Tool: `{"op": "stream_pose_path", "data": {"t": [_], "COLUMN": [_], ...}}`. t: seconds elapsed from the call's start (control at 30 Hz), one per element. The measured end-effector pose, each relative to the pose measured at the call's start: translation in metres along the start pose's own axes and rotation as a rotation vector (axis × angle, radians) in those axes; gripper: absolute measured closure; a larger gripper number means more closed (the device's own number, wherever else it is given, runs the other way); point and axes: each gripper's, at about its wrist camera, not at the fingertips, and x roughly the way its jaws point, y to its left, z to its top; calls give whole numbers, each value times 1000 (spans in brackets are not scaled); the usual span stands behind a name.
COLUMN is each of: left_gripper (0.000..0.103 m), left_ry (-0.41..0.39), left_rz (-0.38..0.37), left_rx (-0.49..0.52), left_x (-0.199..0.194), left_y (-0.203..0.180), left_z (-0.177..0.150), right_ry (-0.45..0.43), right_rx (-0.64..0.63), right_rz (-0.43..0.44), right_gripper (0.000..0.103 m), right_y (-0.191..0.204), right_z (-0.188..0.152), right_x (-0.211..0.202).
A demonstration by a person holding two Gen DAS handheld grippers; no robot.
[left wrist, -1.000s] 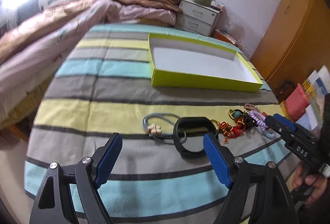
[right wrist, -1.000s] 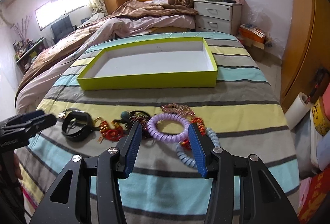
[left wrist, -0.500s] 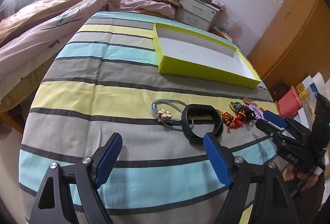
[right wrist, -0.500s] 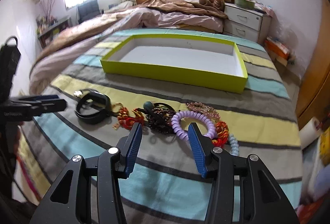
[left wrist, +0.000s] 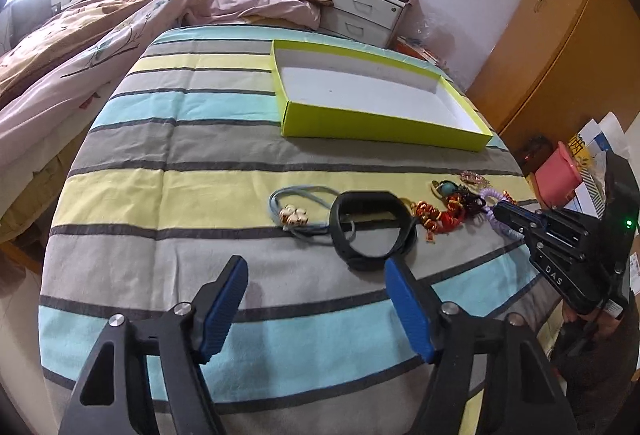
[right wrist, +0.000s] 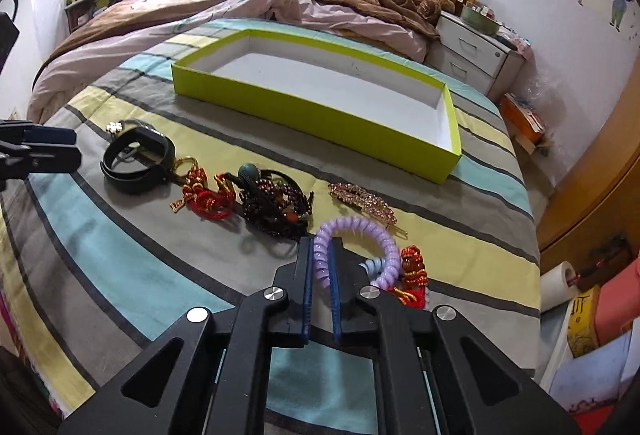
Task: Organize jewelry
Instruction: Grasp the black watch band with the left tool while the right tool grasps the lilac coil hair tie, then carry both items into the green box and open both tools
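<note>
Right gripper [right wrist: 320, 275], nearest the lens, is pinching the near-left arc of the purple coil hair tie [right wrist: 356, 235], which rests on the striped bed cover [right wrist: 120, 275]. Left gripper [left wrist: 316, 309], spread and holding nothing, hovers at 6 o'clock of the black bracelet [left wrist: 372, 231]. Beyond, in a row: blue cord with charm [left wrist: 296, 213], red knotted ornaments [right wrist: 206, 195], dark bead bracelets [right wrist: 276, 203], rhinestone hair clip [right wrist: 362, 201]. Farthest, toward 12 o'clock, the lime-green box [right wrist: 320, 119] shows a bare white interior. Judged progress: nothing is sorted yet; every piece remains to be transferred, the first grasp just made.
</note>
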Motion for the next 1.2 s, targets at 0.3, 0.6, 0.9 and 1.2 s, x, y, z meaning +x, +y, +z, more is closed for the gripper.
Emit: {"op": "stream_pose_path", "data": {"t": [0.3,0.6,0.9,1.2], "left_gripper": [50,71,78,89], "left_ry": [-3,71,79,56], "left_rz": [71,152,170,110], "left_rx": [157,280,321,227], "left_x": [20,51,56,50], "left_y": [-32,-47,-54,-41], "left_z": [27,31,25,28], "right_ry": [-106,-77,74,102], "right_rx": [118,141,10,-101], "right_rz": [64,114,98,18], "right_gripper": [103,99,70,92], "right_y": [-13,-26,-11,1], "right_z": [6,3,0,1], "right_x": [-15,-19,6,12]}}
